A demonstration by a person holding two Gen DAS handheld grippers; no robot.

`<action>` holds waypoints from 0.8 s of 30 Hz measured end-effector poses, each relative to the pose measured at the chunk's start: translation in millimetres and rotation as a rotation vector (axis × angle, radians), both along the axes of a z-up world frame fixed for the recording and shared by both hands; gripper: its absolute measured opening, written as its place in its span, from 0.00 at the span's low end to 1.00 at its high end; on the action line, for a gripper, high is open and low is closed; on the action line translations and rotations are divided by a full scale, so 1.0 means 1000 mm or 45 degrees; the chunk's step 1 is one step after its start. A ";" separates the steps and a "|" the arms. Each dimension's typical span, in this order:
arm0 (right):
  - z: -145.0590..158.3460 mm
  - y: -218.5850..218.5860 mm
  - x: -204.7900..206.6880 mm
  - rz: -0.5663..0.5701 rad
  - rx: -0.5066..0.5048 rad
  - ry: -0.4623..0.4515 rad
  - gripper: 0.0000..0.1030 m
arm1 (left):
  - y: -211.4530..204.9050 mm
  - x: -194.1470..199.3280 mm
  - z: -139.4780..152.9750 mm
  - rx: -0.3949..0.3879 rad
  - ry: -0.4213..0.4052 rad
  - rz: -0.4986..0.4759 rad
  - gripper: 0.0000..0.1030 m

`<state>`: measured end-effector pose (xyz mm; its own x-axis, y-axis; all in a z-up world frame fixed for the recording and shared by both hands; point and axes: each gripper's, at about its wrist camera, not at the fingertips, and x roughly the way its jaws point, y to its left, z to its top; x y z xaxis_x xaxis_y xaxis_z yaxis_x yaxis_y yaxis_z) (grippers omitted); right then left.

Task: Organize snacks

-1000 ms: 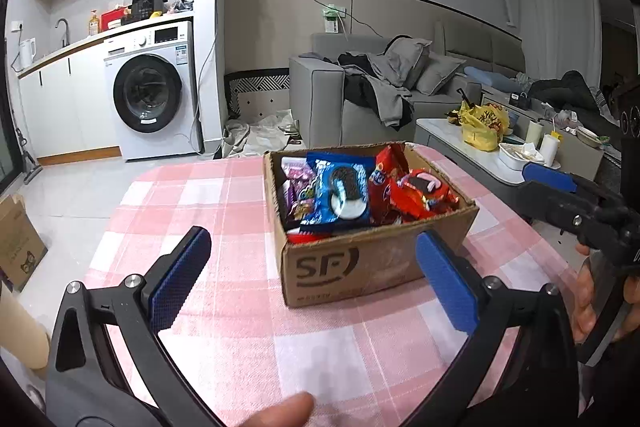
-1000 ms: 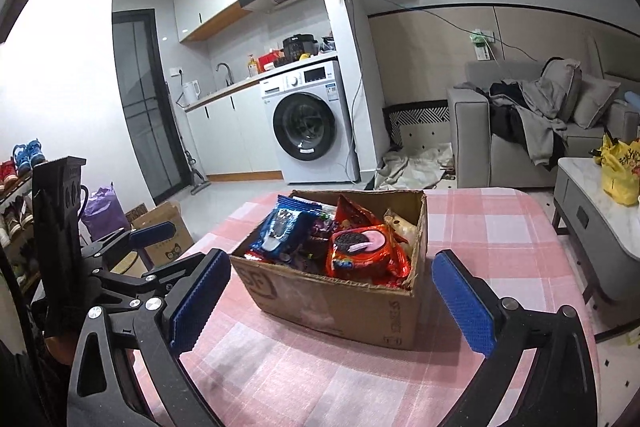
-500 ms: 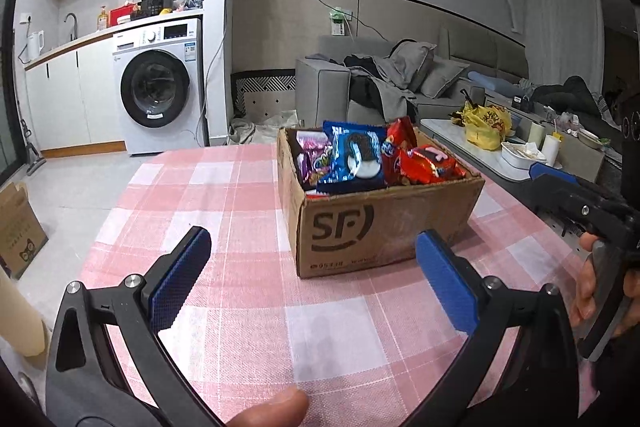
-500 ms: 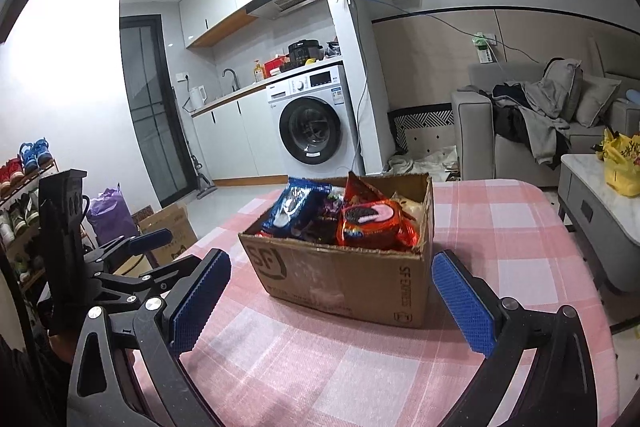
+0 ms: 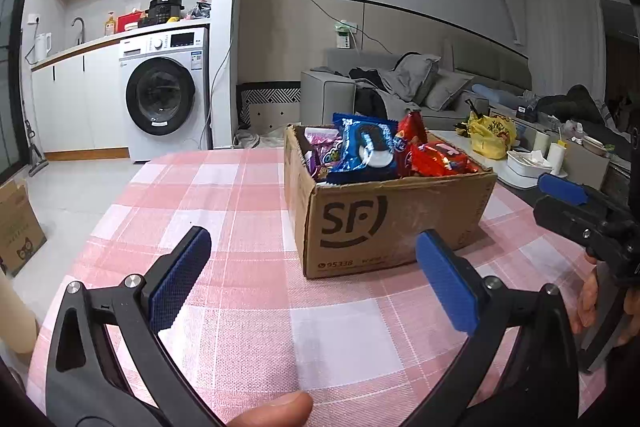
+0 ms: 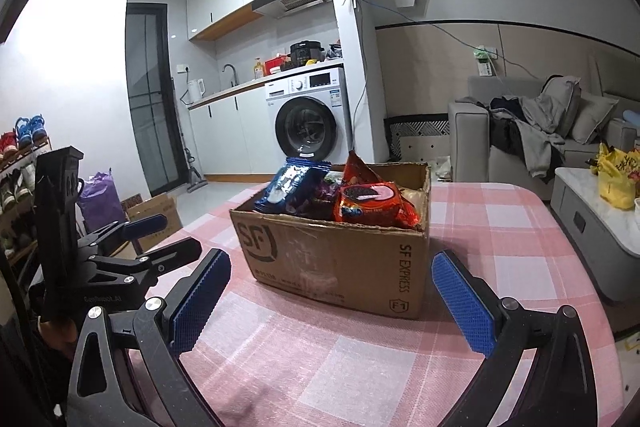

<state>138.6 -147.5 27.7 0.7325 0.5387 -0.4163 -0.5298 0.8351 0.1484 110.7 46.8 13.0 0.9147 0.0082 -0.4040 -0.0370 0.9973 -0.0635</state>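
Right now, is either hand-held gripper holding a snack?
No: the left hand-held gripper and the right hand-held gripper are open and empty, short of the box.

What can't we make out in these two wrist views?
- Lower layers in the cardboard box: both views, hidden by its walls and the top packets.
- Purple packet: left view, mostly behind the blue cookie pack.
- Small print on the box: right view, blurred.

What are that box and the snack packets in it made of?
The box looks like matte brown corrugated cardboard: frayed top edges, printed logo, a patch of clear tape. The packets seem to be glossy plastic film, judging by their shine and crinkled, crimped ends.
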 end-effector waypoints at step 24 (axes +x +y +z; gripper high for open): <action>-0.008 -0.003 -0.006 -0.038 -0.025 -0.045 1.00 | 0.002 0.005 -0.010 0.008 -0.011 0.010 0.99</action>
